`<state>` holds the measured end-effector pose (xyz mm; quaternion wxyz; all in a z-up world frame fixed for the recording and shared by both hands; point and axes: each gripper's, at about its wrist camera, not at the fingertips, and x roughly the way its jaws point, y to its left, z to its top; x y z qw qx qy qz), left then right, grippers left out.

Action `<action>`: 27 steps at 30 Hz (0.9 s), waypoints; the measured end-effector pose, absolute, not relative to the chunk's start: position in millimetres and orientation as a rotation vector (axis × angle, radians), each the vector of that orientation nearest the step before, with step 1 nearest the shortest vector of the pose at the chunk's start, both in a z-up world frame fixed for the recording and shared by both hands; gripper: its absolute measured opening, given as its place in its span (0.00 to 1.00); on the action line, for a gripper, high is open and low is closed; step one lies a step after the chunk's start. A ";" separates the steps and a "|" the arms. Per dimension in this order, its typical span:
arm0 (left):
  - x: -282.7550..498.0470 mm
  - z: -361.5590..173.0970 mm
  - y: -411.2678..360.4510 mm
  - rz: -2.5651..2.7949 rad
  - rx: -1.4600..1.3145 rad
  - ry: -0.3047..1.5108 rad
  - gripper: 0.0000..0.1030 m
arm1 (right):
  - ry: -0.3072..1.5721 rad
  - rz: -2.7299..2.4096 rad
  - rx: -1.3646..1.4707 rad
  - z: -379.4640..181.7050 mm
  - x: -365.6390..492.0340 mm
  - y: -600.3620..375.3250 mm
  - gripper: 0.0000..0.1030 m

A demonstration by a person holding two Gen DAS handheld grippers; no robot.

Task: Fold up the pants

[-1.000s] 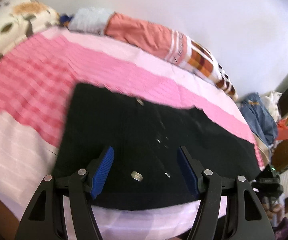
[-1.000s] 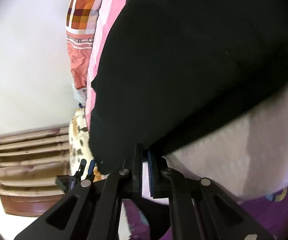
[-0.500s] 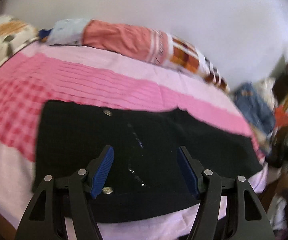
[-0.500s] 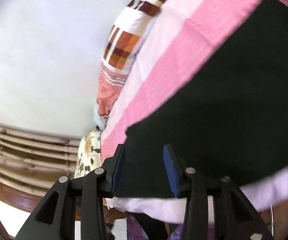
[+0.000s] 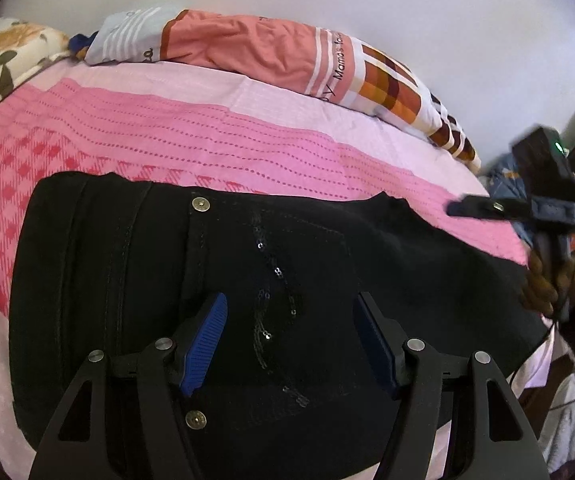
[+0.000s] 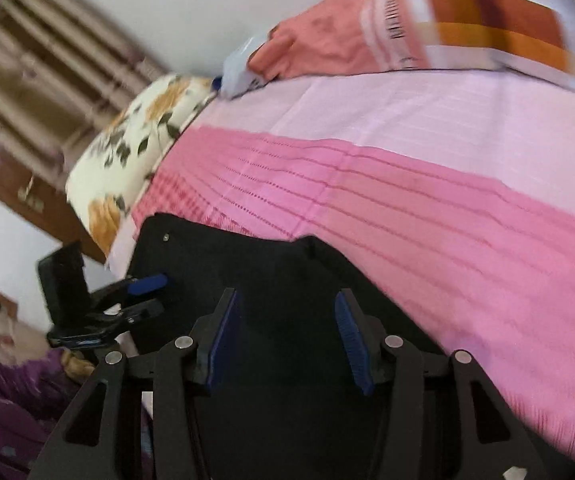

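Observation:
Black pants (image 5: 271,280) with metal buttons and a line of sequins lie flat in a folded block on the pink bedspread (image 5: 167,140). My left gripper (image 5: 289,344) hovers over their near part, open, its blue pads apart with nothing between them. The right gripper (image 6: 285,340) hangs above the pants (image 6: 287,280) from the other end; its jaws are opening and nothing is between them. In the left wrist view the right gripper (image 5: 483,210) shows at the right edge; in the right wrist view the left gripper (image 6: 147,294) shows at the left over the pants' edge.
A rolled orange and checked blanket (image 5: 287,56) lies along the wall at the back of the bed. A floral pillow (image 6: 127,152) sits at the head. Clothes and clutter (image 5: 515,184) pile up beyond the bed's right end. A purple sleeve (image 6: 11,400) shows at lower left.
The right gripper let go of the pants' edge, opened, rolled upright and lifted away over the bed. The left gripper drifted sideways and lower over the pants, staying open.

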<state>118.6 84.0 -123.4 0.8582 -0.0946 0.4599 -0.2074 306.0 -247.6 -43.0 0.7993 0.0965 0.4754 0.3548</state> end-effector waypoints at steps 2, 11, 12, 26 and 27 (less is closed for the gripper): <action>118.5 -123.6 83.8 -0.435 -0.196 0.968 0.64 | 1.041 0.768 0.127 -50.3 318.1 -233.5 0.47; 123.7 -123.7 89.3 -0.444 -0.251 0.993 0.65 | 1.136 0.840 0.007 -70.3 338.5 -210.3 0.37; 123.9 -124.0 89.7 -0.445 -0.256 0.994 0.66 | 1.141 0.834 -0.025 -72.0 340.0 -204.6 0.36; 110.9 -114.9 94.8 -0.310 -0.184 0.862 0.67 | 1.015 0.749 0.024 -75.1 348.6 -200.2 0.06; 112.4 -115.7 98.1 -0.274 -0.175 0.852 0.67 | 1.006 0.722 0.034 -76.0 352.1 -200.6 0.06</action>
